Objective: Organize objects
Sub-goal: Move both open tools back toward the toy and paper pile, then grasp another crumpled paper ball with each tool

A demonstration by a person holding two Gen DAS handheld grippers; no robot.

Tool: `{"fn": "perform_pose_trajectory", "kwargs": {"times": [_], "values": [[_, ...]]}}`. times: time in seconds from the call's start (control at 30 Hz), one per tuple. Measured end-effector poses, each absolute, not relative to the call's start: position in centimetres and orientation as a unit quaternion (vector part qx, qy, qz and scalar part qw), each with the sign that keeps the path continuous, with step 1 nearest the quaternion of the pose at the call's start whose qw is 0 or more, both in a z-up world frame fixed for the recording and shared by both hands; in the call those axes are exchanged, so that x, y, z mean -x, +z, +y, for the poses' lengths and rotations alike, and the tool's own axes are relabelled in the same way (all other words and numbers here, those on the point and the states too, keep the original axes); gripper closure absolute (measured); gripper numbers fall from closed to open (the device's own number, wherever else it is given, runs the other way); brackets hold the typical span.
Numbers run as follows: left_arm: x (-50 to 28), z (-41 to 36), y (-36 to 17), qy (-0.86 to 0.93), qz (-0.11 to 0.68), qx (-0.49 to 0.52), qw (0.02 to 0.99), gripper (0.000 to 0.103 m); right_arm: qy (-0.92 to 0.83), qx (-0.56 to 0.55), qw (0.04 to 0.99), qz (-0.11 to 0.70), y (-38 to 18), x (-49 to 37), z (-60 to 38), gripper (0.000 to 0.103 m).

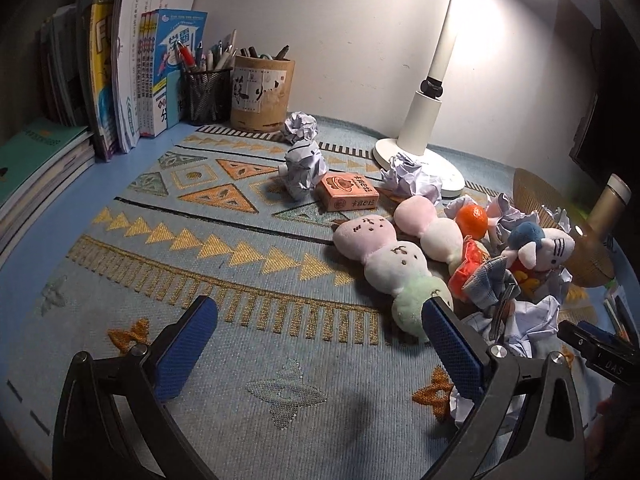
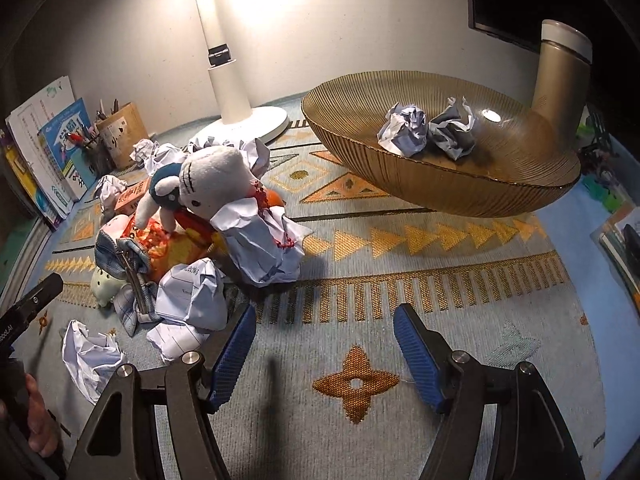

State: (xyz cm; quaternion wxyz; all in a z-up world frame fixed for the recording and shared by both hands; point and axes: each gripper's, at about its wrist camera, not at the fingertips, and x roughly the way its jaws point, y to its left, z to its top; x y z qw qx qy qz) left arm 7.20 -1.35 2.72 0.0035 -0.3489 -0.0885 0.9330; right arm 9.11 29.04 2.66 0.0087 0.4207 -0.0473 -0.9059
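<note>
Ribbed amber bowl (image 2: 420, 184), crumpled paper (image 2: 404, 130)

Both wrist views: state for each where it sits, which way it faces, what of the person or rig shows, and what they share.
Left wrist: on the left hand-held gripper, jaws open over the woven mat, facing the books, pen cups and lamp; the other gripper's tip shows at right.
Right wrist: on the right hand-held gripper, jaws open, facing the gold bowl and flask; a hand shows at lower left.
Shared: the lamp, cat plush, crumpled paper, mat.
</note>
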Motion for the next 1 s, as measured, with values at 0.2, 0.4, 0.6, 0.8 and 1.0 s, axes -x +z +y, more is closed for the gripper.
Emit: {"fn": "perform_pose_trajectory", "kwargs": {"times": [0.2,0.4,0.6,0.8,1.0], "values": [[-7.3,-0.8,2.8,0.936,-0.070,0.345,0.008,0.001,-0.902,-0.430,0.003,-0.038,2.8,-9.6,28.6,0.033],[-7.4,-0.5,2.8,0.936,-0.068,0.345,0.015,0.001,-0.893,-0.447,0.014,-0.049,3.0,-10.1,28.5,0.027],[-7.5,-0.5,2.9,0.936,-0.072,0.343,0.024,0.001,-0.890,-0.451,0.000,-0.064,3.2,-10.7,29.5,0.019],[-7.7,-0.5,3.0,0.935,-0.074,0.345,0.044,0.001,-0.889,-0.447,0.037,-0.090,3.8,-10.3,29.2,0.019],[-9.6,1.2,3.0,0.923,-0.053,0.367,0.103,0.001,-0.890,-0.439,0.078,-0.093,4.6,-9.6,27.4,0.019]]}}
